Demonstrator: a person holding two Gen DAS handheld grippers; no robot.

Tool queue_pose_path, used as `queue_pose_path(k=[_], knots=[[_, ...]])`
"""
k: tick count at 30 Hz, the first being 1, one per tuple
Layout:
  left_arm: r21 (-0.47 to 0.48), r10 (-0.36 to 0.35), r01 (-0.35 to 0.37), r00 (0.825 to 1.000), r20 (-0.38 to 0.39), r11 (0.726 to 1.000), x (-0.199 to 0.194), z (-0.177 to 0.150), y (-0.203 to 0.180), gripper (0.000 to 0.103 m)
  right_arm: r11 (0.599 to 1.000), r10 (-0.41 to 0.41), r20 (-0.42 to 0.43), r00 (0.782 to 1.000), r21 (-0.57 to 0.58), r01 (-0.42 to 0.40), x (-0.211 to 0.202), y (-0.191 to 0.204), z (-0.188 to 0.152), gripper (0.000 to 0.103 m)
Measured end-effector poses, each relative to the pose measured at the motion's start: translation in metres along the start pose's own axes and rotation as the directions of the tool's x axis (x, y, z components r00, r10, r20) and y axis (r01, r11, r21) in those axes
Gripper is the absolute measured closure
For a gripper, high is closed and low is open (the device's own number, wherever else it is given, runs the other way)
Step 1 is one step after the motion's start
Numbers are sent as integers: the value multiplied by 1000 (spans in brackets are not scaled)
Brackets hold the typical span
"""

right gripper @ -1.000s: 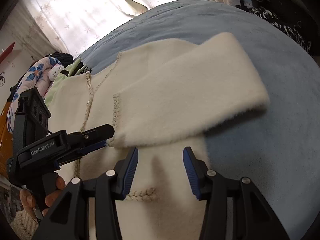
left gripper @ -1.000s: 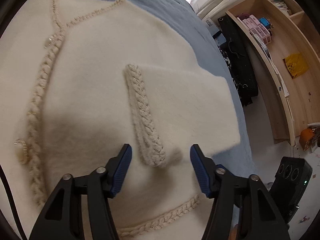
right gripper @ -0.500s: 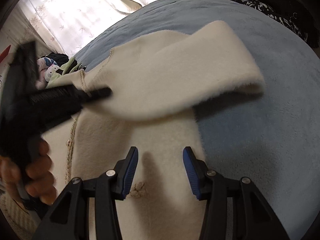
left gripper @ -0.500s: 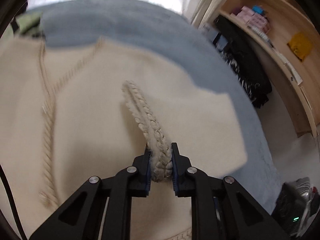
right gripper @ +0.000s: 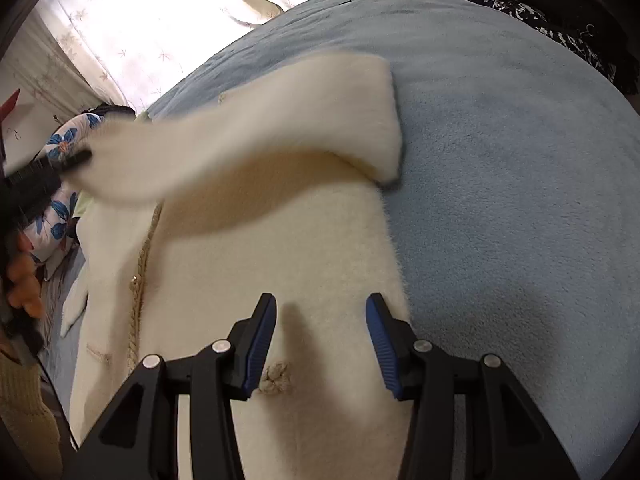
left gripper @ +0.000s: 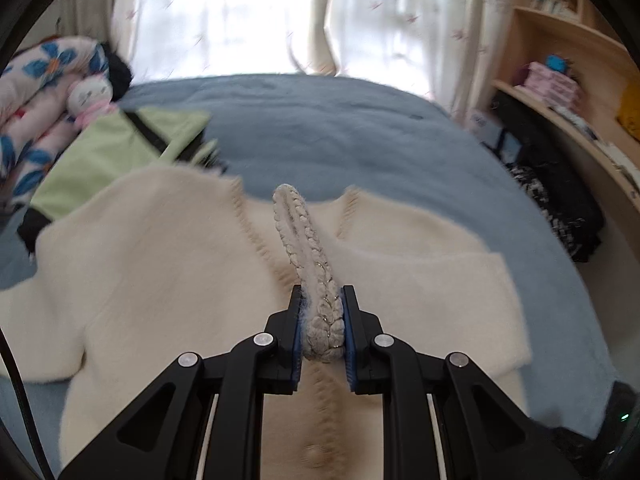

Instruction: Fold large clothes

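Observation:
A cream fleece cardigan point(left gripper: 160, 280) with braided trim lies spread on the blue bed cover point(left gripper: 340, 132). My left gripper point(left gripper: 322, 328) is shut on the braided cuff of its sleeve point(left gripper: 308, 248) and holds it lifted above the body of the garment. In the right wrist view the lifted sleeve point(right gripper: 260, 128) stretches across from the left gripper point(right gripper: 48, 168) at the far left. My right gripper point(right gripper: 320, 340) is open and empty, hovering low over the cardigan's point(right gripper: 280, 248) lower right part near its side edge.
A green garment point(left gripper: 116, 148) and a floral quilt with a soft toy point(left gripper: 44, 80) lie at the bed's far left. Wooden shelves point(left gripper: 580, 80) and dark clothes point(left gripper: 560, 200) stand to the right. Curtains point(left gripper: 260, 20) hang behind the bed.
My left gripper has closed on the sleeve cuff and lifted it up and toward the left. The sleeve has risen off the body. My right gripper has stayed open in place.

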State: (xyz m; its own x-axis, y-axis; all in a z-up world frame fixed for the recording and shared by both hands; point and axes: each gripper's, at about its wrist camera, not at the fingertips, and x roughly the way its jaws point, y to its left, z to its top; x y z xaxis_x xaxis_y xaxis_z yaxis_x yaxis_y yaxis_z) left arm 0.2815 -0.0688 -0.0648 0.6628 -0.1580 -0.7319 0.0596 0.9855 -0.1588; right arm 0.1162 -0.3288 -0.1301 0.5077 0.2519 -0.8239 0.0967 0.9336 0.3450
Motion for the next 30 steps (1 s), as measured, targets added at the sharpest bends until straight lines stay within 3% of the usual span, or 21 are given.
queue_pose_path(k=[3,6,12,15,18,23,26,28,30], knots=[[-34,12,-15,997,-76,999,26,-17,21,89,1000,-19,-7,1000,-14,18,0,1,0,56],[-26,13,-15,996,-93,1000,35,-28,22,89,999,-39,-20,999,-32,38,0,4,2,56],[23,-59,59,998,7,998,10,-12,-1,89,998,-60,-18,998,-31,59,-7,3,23,56],[11,-76,76,994,84,997,-10,1,7,89,995,-96,2,995,-22,96,-12,-5,40,56],[-13,-76,78,991,110,997,-14,4,23,89,994,-113,6,994,-13,113,-12,-15,56,54],[-35,-12,13,1000,10,999,17,-30,61,88,993,-114,-41,993,11,115,9,-29,74,51],[-36,-21,18,996,-87,999,40,-55,77,86,995,-99,-79,992,18,101,25,-28,78,51],[-48,-33,26,991,-134,998,45,-64,83,82,996,-87,-93,992,14,88,32,-25,82,51],[-81,-66,55,987,-143,995,43,-62,91,67,998,-67,-86,994,11,68,33,-22,87,50]])
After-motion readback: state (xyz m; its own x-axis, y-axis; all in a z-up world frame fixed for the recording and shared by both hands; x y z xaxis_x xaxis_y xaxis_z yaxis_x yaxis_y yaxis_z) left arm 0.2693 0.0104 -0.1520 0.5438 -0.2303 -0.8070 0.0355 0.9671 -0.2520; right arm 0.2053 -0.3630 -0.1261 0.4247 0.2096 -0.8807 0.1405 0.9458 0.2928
